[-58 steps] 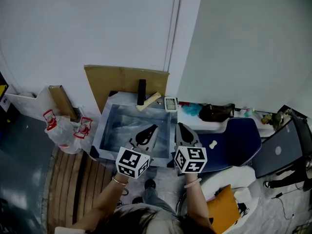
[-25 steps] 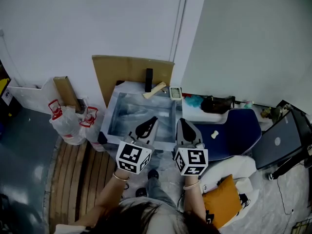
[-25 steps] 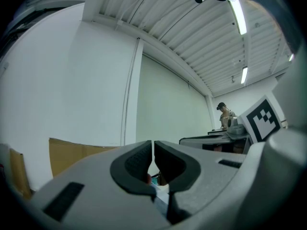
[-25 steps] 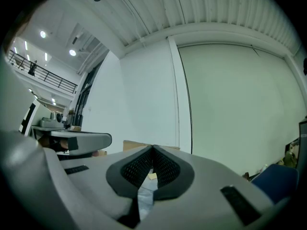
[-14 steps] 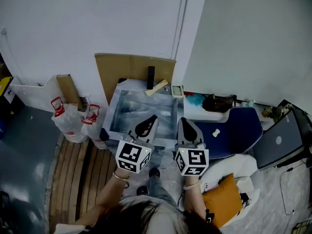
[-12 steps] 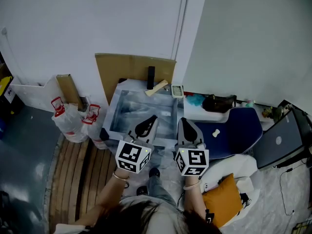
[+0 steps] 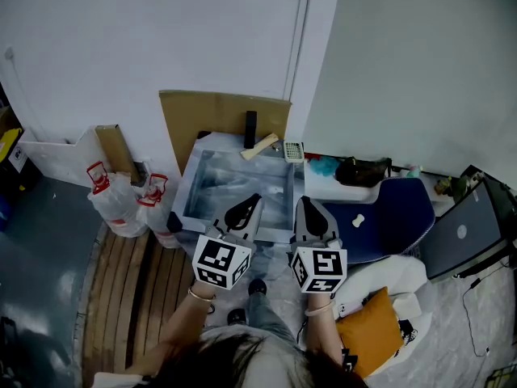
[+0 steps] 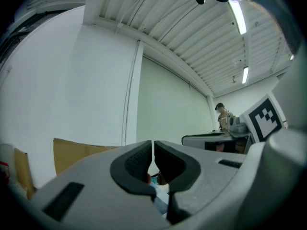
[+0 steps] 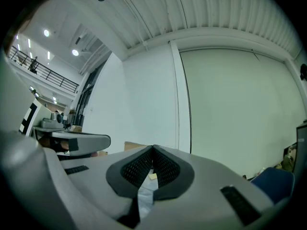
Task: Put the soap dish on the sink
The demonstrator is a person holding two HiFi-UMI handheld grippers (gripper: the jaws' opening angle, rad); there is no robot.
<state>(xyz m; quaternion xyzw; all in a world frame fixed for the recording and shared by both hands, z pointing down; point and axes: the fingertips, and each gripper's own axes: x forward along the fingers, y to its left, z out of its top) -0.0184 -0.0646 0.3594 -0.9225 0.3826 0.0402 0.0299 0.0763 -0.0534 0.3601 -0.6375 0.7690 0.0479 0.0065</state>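
At the far right corner of the sink (image 7: 187,191), the soap dish (image 7: 293,150) sits on the rim. It is a small white gridded piece just beside a pale beige bar (image 7: 260,145), which lies slanted next to the black faucet (image 7: 250,128). I hold both grippers roughly level over the near edge of the basin, side by side and well apart from the dish. My left gripper (image 7: 251,201) has its jaws pressed together with only a hairline slit between the pads and nothing caught in them. My right gripper (image 7: 305,205) is likewise closed tight and empty, its dark pads meeting at the tips. A cardboard sheet (image 7: 212,113) leans on the wall behind the sink. Two plastic bags (image 7: 121,208) slump on the floor to its left. A blue chair (image 7: 396,217) stands to its right, with a black bag (image 7: 359,170) on the ledge behind it.
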